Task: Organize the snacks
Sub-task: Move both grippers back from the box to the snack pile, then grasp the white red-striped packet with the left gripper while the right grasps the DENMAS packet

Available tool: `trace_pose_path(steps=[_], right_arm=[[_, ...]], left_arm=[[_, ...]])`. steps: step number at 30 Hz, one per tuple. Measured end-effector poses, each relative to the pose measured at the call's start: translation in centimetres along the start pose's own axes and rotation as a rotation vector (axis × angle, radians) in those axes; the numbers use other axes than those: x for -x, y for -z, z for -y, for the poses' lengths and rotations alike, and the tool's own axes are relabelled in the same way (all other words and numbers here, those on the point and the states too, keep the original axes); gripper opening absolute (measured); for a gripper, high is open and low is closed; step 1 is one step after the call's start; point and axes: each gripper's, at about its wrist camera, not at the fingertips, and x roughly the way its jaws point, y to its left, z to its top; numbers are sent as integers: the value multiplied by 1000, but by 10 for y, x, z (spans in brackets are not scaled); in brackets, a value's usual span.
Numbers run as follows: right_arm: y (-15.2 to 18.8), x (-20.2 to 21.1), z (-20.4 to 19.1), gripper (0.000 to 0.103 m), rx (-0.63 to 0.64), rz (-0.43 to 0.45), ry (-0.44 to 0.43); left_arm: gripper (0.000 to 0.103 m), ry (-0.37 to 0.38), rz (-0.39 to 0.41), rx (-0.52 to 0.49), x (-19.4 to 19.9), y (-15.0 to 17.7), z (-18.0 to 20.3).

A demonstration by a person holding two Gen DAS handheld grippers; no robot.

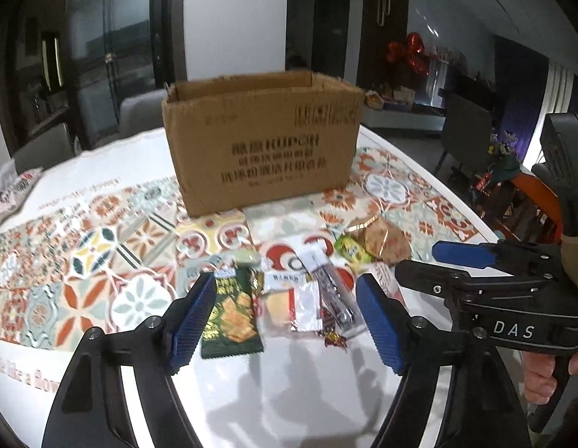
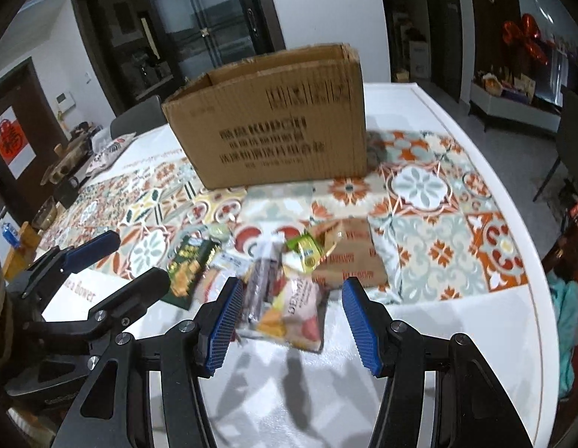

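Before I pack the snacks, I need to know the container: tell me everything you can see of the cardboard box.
The cardboard box is brown corrugated card, its edges worn, dark blurred print on its front. It stands upright and open-topped on the patterned tablecloth, behind the snack pile and apart from it. Its inside is hidden. Neither gripper touches it.

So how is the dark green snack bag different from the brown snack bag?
The dark green snack bag is narrow and lies flat at the left end of the pile; the brown snack bag is wider and sits at the right end. The green one shows crackers, the brown one red lettering. Both lie outside the cardboard box.
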Motion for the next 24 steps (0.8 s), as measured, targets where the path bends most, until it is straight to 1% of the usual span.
trace_pose_path(steps=[2, 3, 5, 8, 12, 16, 24], right_arm=[[2, -6, 2, 57, -14, -24, -11], [4, -10, 2, 57, -17, -32, -16], [6, -15, 2, 56, -17, -44, -13], [9, -24, 3, 56, -22, -63, -6], [11, -33, 6, 54, -30, -86, -4], [11, -40, 10, 53, -49, -96, -5], [11, -52, 11, 50, -55, -117, -11]], left_arm=[[72, 13, -25, 7, -9, 4, -1], [72, 22, -38, 12, -13, 6, -3], [68, 31, -66, 28, -23, 10, -6], [66, 34, -89, 39, -35, 14, -8], [64, 47, -107, 37, -46, 15, -9], [61, 69, -127, 56, -56, 16, -11], [60, 58, -154, 77, -70, 17, -15]])
